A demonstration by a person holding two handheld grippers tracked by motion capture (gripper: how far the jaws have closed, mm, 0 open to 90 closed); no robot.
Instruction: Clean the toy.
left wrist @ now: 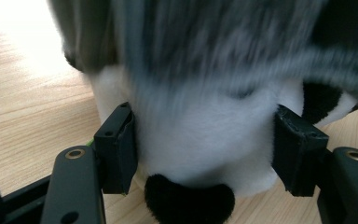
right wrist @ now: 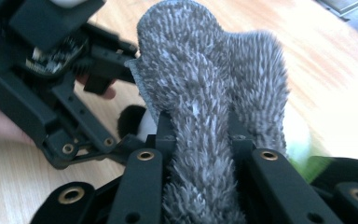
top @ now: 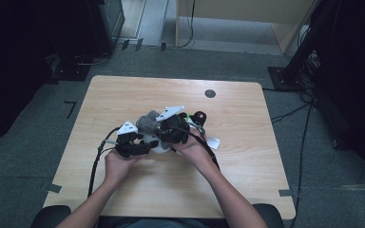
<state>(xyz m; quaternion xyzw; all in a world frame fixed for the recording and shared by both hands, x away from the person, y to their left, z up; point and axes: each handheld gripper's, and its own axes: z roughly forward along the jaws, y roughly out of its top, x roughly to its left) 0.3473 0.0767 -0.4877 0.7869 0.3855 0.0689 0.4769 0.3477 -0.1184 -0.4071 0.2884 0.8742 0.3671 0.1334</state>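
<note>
A plush toy (left wrist: 200,126) with a white body and black patches lies on the wooden table (top: 123,90). My left gripper (left wrist: 208,140) is shut on its white body, one pad (left wrist: 119,144) pressing on each side. A grey fuzzy cloth (right wrist: 205,70) covers the toy's top. My right gripper (right wrist: 200,135) is shut on a fold of that cloth, which stands up between its jaws. In the high view the left gripper (top: 140,148) and the right gripper (top: 166,129) meet at the table's middle, with the grey cloth (top: 146,121) between them. The left gripper (right wrist: 51,70) also appears at the left of the right gripper view.
Just behind the right gripper lie a small red and black item (top: 199,115) and something green (top: 185,115). A white tag or slip (top: 212,142) lies to its right. A dark round mark (top: 210,93) sits near the table's far edge. Cables trail toward the person.
</note>
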